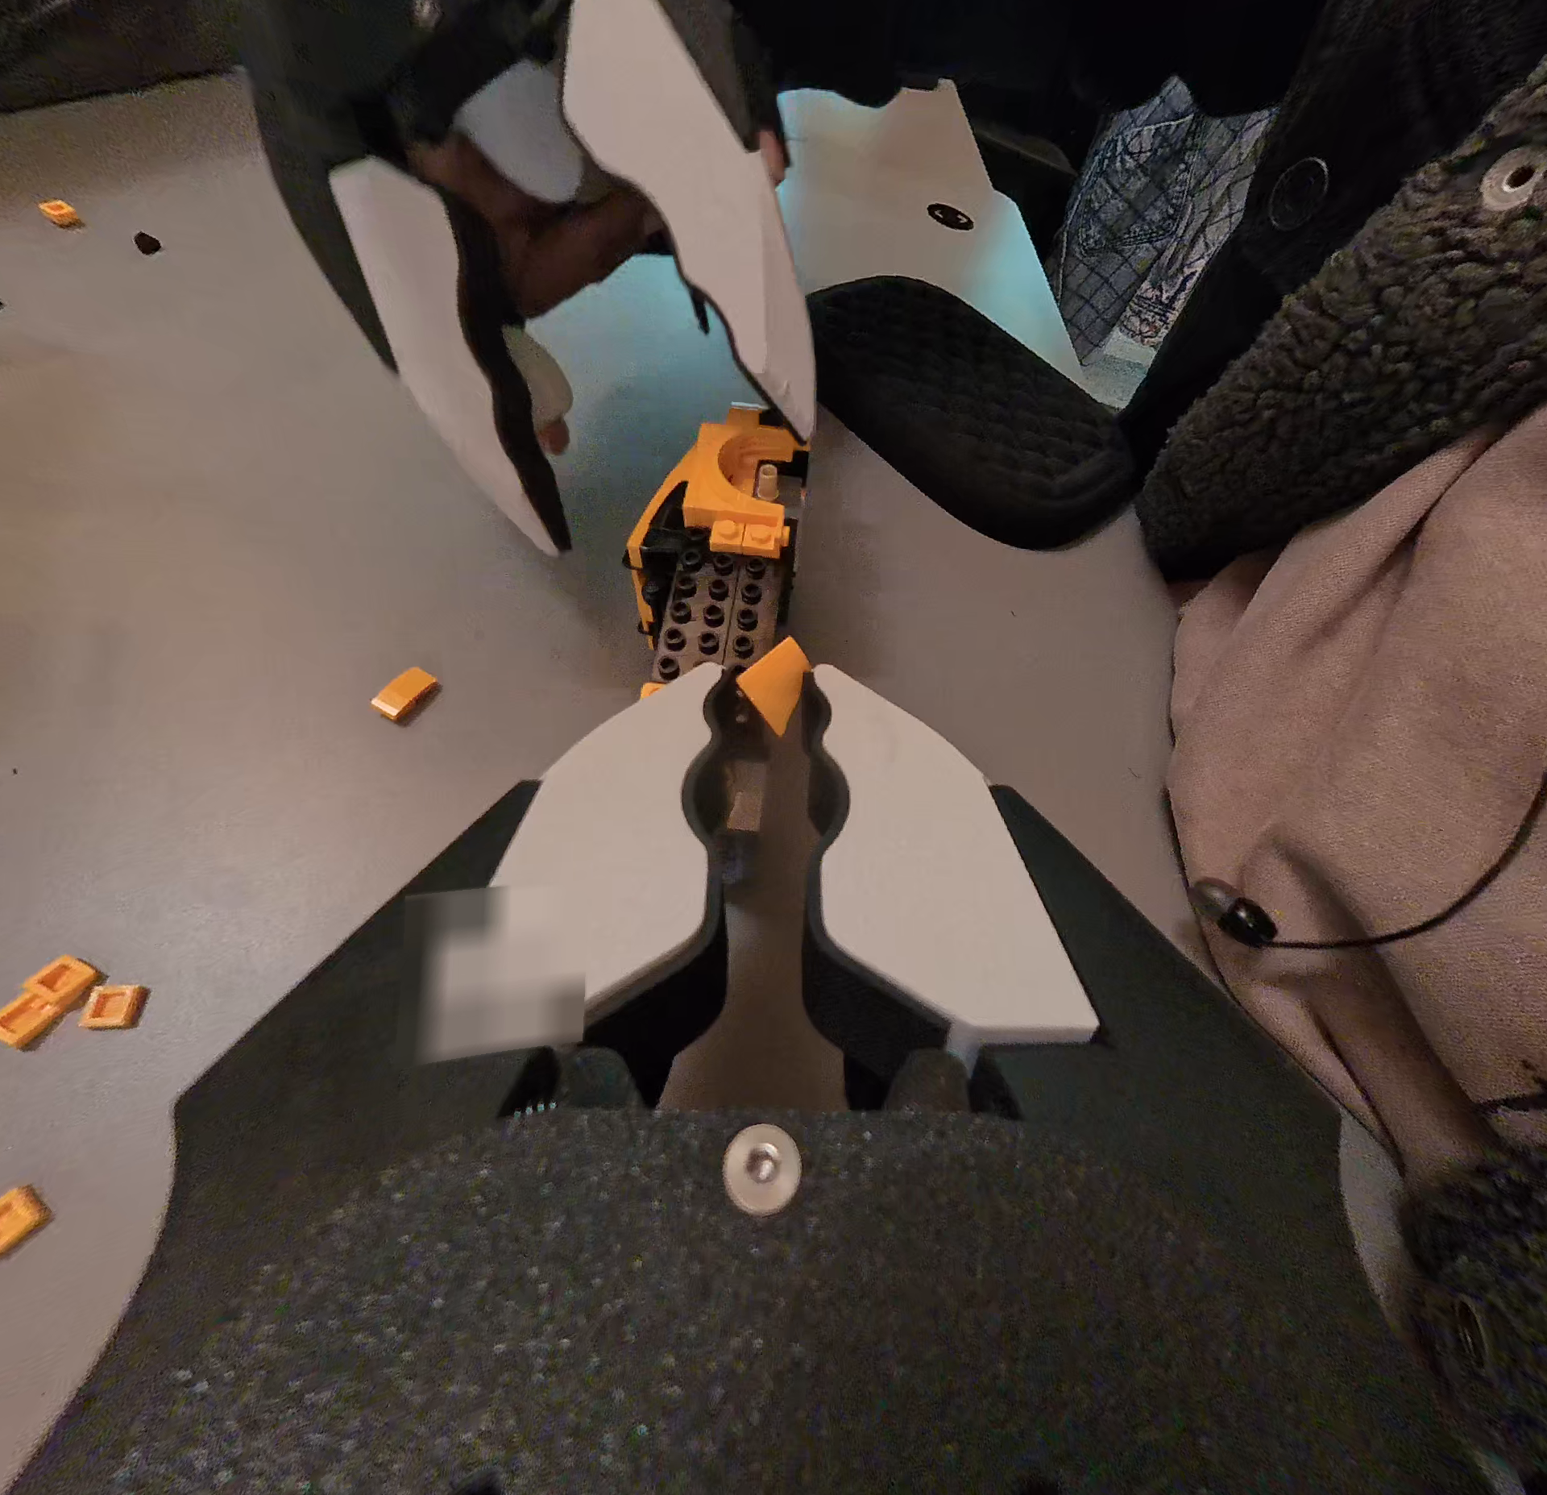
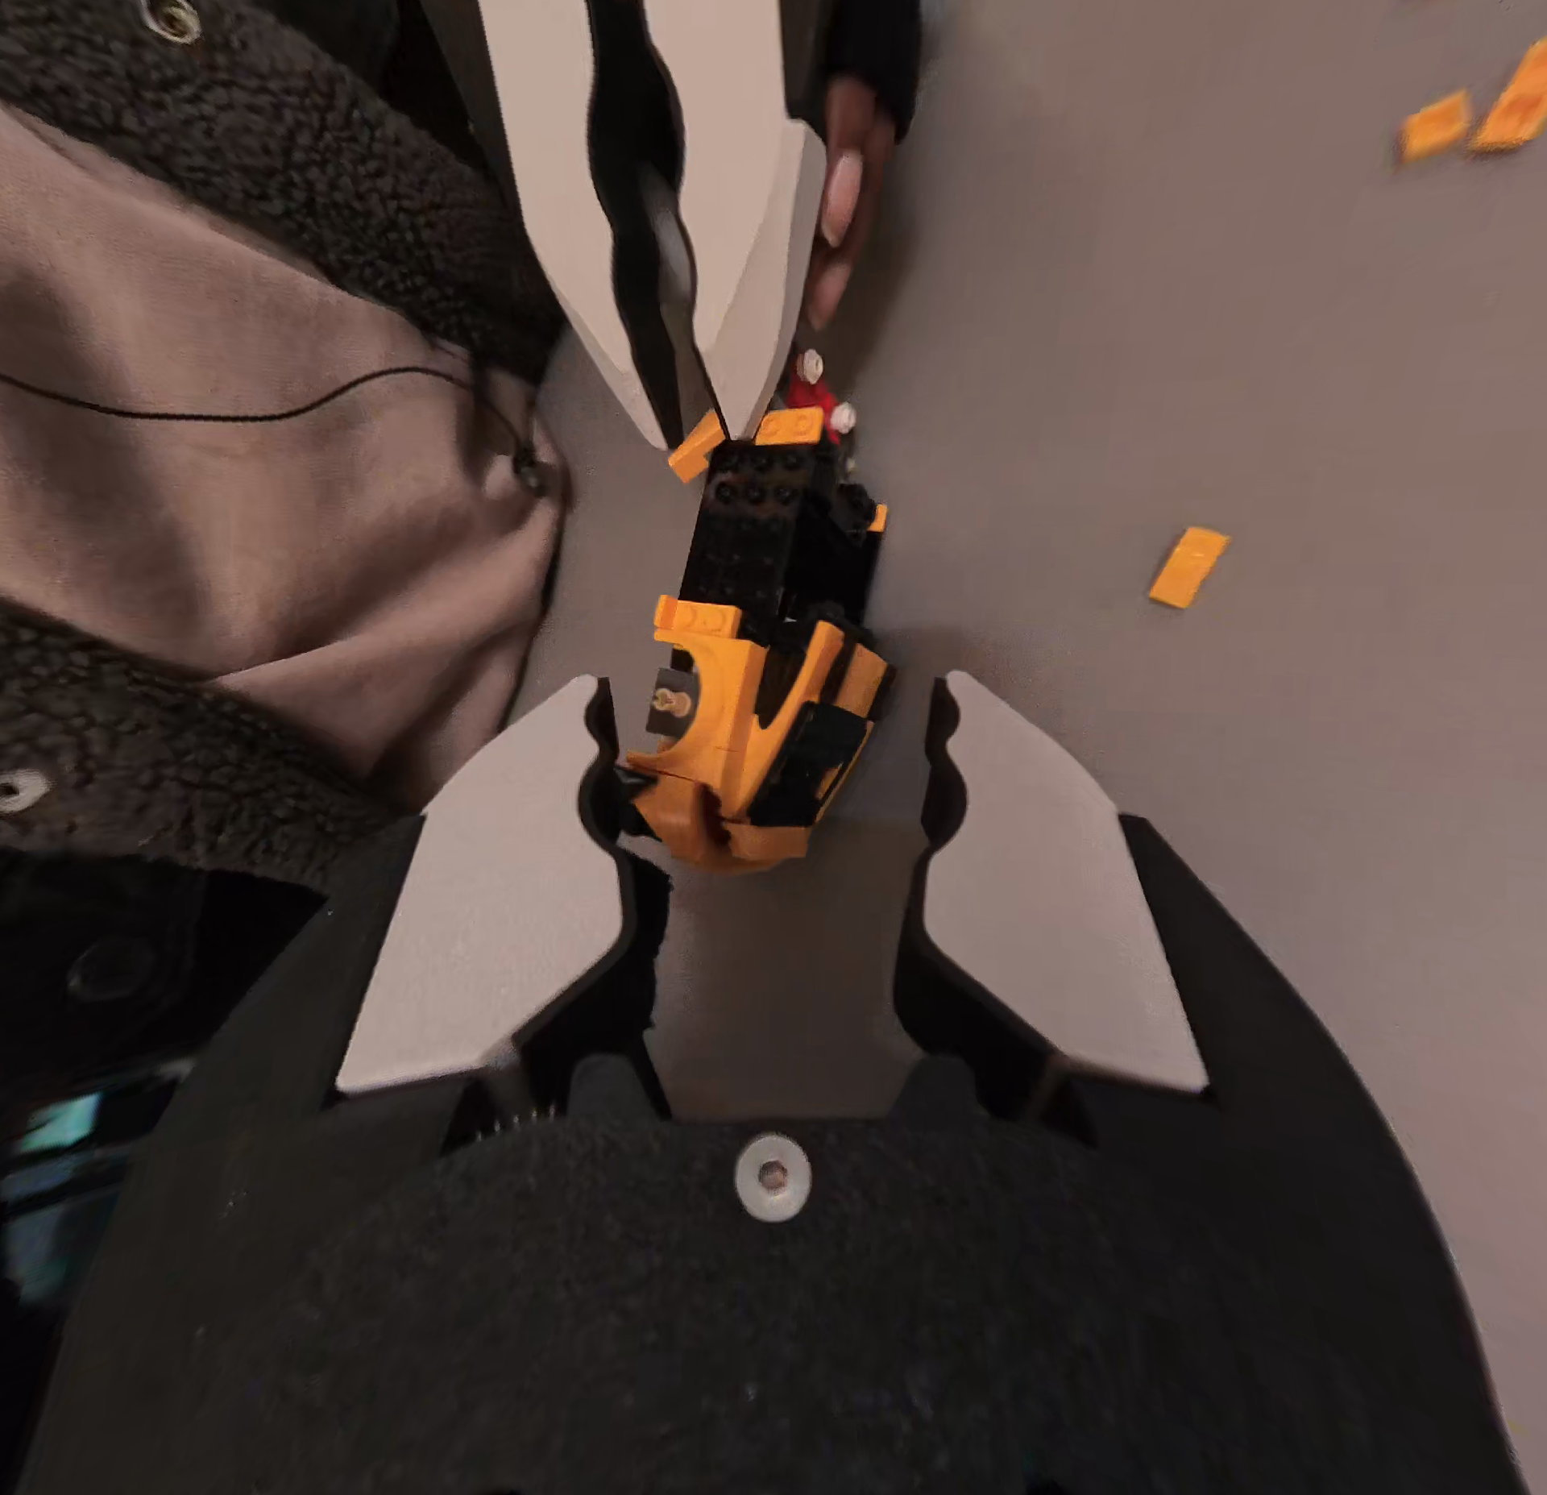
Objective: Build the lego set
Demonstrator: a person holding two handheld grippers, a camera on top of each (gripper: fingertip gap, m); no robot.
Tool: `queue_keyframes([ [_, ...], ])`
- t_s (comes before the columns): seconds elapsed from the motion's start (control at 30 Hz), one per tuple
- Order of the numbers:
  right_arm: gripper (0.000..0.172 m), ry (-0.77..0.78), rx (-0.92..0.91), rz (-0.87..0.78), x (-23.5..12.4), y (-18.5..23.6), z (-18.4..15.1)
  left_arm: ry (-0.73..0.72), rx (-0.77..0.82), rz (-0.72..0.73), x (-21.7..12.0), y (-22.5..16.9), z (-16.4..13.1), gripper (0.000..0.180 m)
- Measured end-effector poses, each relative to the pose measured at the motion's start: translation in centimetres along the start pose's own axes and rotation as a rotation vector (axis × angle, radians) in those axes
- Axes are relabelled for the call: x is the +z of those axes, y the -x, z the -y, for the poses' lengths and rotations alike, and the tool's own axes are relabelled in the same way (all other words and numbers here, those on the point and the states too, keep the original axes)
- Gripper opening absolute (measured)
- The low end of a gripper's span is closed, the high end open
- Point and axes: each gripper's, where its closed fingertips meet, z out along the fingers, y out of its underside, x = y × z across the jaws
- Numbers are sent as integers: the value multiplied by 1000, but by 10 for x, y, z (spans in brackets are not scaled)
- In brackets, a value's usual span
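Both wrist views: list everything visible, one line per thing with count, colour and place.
Brick model: one, orange and black, on the grey table, between the two grippers.
Small brick: one, orange, pinched at the left gripper's tips.
Loose tiles: several, orange, scattered on the table.
Cushion: one, black, beyond the model.
Clothing: fleece dark, fabric beige, at the table edge.
Left gripper: shut on the small brick.
Right gripper: open, jaws astride the model's orange end.
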Motion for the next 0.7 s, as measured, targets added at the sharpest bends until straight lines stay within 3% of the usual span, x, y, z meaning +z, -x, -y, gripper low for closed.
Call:
queue_keyframes([
  [0.2,74,115,-151,-480,5,3,-24,10,9,-6,1,-3,-1,14],
  [0.3,47,98,-197,-626,12,-5,-27,13,31,-14,1,-7,0,14],
  [0.37,44,40,-259,-602,21,4,-23,-17,46,-20,-3,-10,6,14],
  [0.6,39,-64,-662,-762,40,20,-5,-111,51,-40,-19,-13,24,14],
  [0.7,39,-74,-670,-751,44,23,-3,-81,71,-61,-14,-19,19,14],
])
